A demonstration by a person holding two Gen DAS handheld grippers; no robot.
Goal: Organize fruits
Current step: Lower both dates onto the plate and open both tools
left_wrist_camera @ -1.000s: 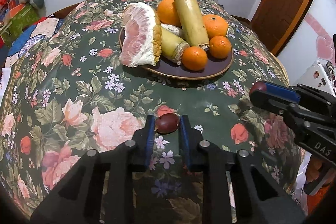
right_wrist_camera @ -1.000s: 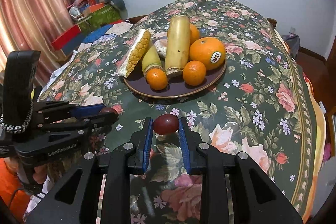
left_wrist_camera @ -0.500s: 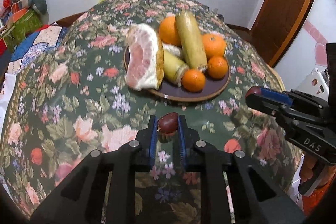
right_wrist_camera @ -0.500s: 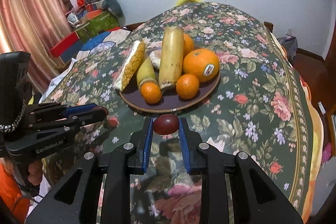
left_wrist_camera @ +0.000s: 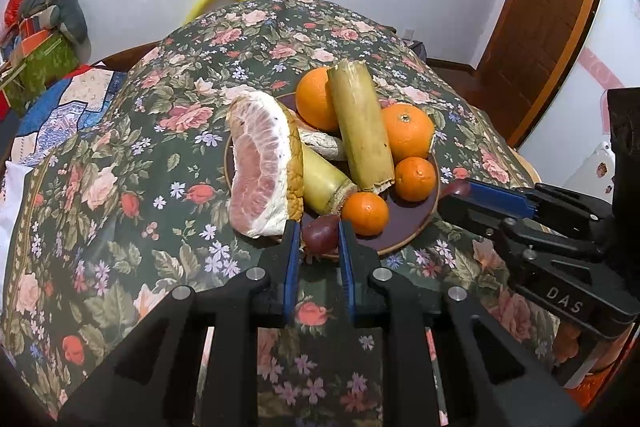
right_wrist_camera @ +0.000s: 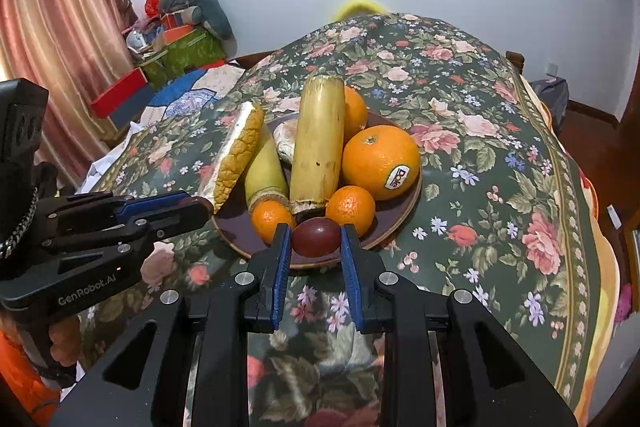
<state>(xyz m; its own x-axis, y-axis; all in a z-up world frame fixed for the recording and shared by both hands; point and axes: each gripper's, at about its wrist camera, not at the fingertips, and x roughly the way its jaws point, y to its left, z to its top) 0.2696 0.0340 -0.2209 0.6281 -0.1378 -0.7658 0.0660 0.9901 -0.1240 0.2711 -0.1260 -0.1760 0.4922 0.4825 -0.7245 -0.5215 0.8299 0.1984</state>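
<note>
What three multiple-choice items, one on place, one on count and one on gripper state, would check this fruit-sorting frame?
1. Where is the pomelo wedge on the brown plate, seen from the left wrist?
A. left edge
B. right edge
C. off the plate

2. How many orange citrus fruits are on the plate?
A. two
B. four
C. six

3. What is the left gripper doing?
A. open, holding nothing
B. shut on a dark red fruit
C. shut on an orange

Answers: 1 A, the wedge leans at the plate's left side. 2 B, two large and two small ones show. 3 B, the fruit sits clamped between its blue pads.
</note>
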